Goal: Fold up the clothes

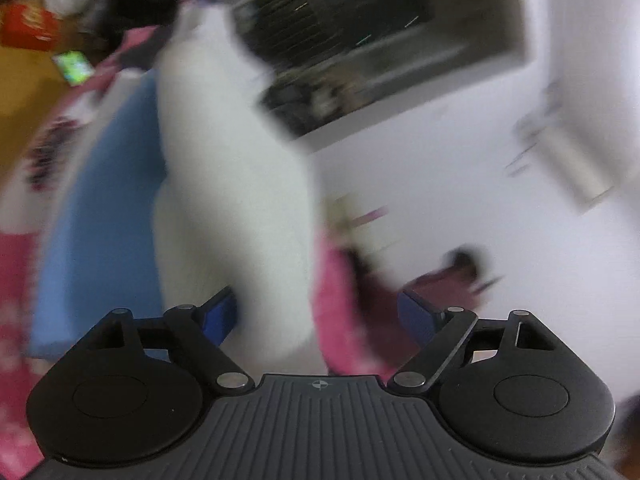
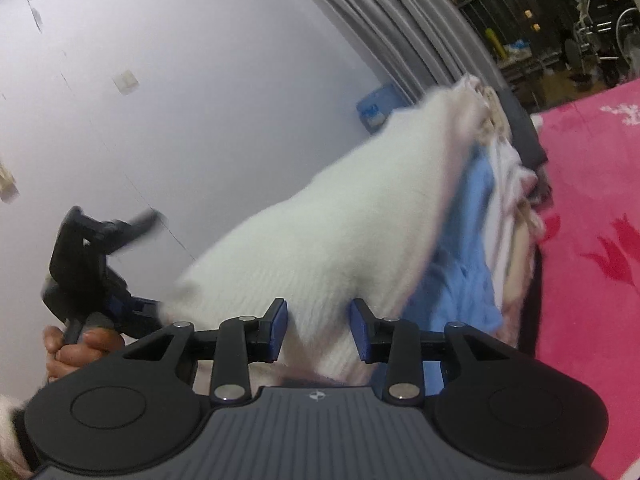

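Observation:
A white fluffy garment (image 2: 340, 232) is stretched in the air from a clothes pile toward both grippers. My right gripper (image 2: 319, 330) has its blue pads on either side of the garment's lower edge and is shut on it. In the left wrist view, which is blurred, the same white garment (image 1: 228, 200) hangs down against the left finger (image 1: 218, 316) of my left gripper (image 1: 318, 312). Its jaws stand wide open and do not press the cloth. The right wrist view shows the left gripper (image 2: 150, 260) at the garment's left end, held by a hand (image 2: 76, 352).
A blue garment (image 2: 472, 240) and pale clothes (image 2: 516, 168) lie piled beside a pink flowered blanket (image 2: 592, 220). A grey curtain (image 2: 400, 20) and a white wall (image 2: 160, 80) stand behind. The left wrist view shows a dark window (image 1: 360, 40), a red box (image 1: 28, 28) and a phone (image 1: 72, 66).

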Demonstrator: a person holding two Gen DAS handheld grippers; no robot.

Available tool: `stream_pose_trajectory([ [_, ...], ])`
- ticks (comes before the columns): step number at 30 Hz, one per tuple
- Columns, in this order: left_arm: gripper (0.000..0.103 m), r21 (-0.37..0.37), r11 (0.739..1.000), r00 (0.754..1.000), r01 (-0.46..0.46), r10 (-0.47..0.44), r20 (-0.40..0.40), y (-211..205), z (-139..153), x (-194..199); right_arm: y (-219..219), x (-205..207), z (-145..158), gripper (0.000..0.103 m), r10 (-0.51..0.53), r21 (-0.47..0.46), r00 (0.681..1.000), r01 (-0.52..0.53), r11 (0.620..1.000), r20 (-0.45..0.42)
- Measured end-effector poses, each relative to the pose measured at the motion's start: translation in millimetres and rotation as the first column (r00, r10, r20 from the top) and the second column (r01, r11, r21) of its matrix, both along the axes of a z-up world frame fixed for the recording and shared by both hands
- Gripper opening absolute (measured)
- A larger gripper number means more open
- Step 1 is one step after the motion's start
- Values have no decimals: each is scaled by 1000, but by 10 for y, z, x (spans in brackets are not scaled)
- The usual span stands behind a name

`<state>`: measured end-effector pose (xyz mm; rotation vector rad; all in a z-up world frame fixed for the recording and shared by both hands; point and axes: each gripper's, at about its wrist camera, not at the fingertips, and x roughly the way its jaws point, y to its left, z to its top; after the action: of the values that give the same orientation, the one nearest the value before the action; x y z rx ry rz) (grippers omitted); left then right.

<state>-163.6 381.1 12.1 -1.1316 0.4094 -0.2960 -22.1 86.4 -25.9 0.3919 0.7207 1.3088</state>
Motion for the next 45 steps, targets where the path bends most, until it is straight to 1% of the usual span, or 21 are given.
stream_pose_trajectory([
  [3, 86, -52, 998, 990, 17, -24, -138, -47, -384, -7, -3, 50, -41, 39, 1, -2, 1000, -1, 1000, -30],
  [6, 86, -139, 990, 989, 3, -23, -146, -71, -524, 23, 36, 46, -117, 39, 7, -1, 998, -7, 1000, -61],
  [9, 87, -86, 996, 1000, 12, -10, 29, -124, -148, -38, 18, 1, 9, 39, 16, 39, 999, -14, 999, -30],
  [10, 87, -75, 997, 999, 18, -15, 31, -124, -153, -69, 1, -10, 74, 39, 15, 57, 1000, -14, 998, -14],
  [11, 87, -66, 998, 999, 24, -22, 23, -122, -178, -101, -11, -13, 131, 44, 13, 69, 1000, -12, 998, -4],
  [13, 87, -49, 998, 999, 36, -36, 7, -118, -230, -165, 11, -13, 158, 46, 23, 57, 1000, -24, 998, 7],
  [15, 85, -37, 999, 989, 20, -25, -144, -94, -517, -284, 73, -31, 58, 45, 38, -15, 999, -37, 999, 25],
  [17, 82, -23, 1000, 954, 3, -10, -300, -67, -820, -407, 100, -45, -107, 43, 62, -93, 998, -60, 994, 20],
  [20, 82, 19, 996, 951, -84, 86, -296, 93, -781, -697, -44, -45, -163, 42, 75, -127, 997, -71, 989, 28],
  [22, 82, 86, 987, 958, -134, 151, -243, 199, -527, -808, -175, -26, -93, 42, 65, -134, 996, -55, 989, 68],
  [24, 82, 191, 969, 966, -157, 191, -175, 209, -187, -837, -269, -24, 38, 42, 38, -120, 992, -24, 992, 116],
  [26, 82, 325, 932, 976, -159, 199, -92, 120, 154, -701, -277, -6, 242, 41, -3, -84, 985, 17, 996, 171],
  [29, 82, 536, 840, 992, -90, 125, -30, -252, 459, -348, -84, -37, 498, 37, -22, -38, 970, 32, 999, 242],
  [32, 81, 676, 737, 996, 22, 40, -77, -610, 422, -59, 170, -74, 591, 34, -21, -45, 955, 36, 998, 294],
  [34, 79, 744, 660, 980, 104, 59, -189, -772, 164, 64, 365, -54, 425, 32, 1, -114, 958, 33, 993, 288],
  [35, 80, 749, 645, 965, 152, 68, -254, -785, -5, 137, 452, -29, 287, 30, 9, -159, 962, 36, 987, 273],
  [37, 84, 686, 708, 951, 169, 65, -301, -690, -244, 172, 485, 8, 137, 27, 6, -181, 972, 37, 983, 235],
  [39, 82, 650, 745, 953, 151, 64, -295, -620, -209, 134, 439, 16, 104, 27, 3, -166, 978, 32, 986, 207],
  [40, 81, 658, 740, 957, 140, 70, -282, -623, -129, 107, 421, 15, 100, 27, 5, -164, 979, 29, 986, 203],
  [42, 79, 693, 711, 968, 118, 74, -241, -668, 49, 46, 397, 20, 84, 27, 9, -166, 979, 25, 986, 202],
  [45, 78, 720, 691, 984, 62, 78, -159, -610, 300, 70, 308, 80, 19, 27, -10, -139, 991, 29, 990, 135],
])
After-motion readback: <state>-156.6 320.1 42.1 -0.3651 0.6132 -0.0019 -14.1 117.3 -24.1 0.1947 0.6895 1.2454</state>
